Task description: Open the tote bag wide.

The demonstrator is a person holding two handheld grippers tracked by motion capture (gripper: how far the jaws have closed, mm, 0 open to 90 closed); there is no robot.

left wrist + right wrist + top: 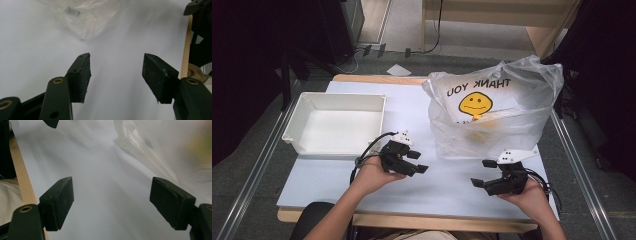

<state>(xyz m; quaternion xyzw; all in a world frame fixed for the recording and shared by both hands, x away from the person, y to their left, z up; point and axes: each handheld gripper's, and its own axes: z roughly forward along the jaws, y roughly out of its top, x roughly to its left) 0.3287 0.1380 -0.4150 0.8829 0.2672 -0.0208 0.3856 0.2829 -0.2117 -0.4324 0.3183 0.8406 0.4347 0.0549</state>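
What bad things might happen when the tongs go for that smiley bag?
1. The plastic bag looks thin and floppy, so the tongs might pinch only a loose fold and it could slip or tear.
2. Something sits inside the bag; tugging may tip it out.
3. Both the left tongs and right tongs are open and empty, close together, so they might bump.

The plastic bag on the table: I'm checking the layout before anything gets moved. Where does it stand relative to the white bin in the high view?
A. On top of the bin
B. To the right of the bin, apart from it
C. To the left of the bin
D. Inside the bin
B: the plastic bag stands on the table to the right of the white bin, with bare tabletop between them.
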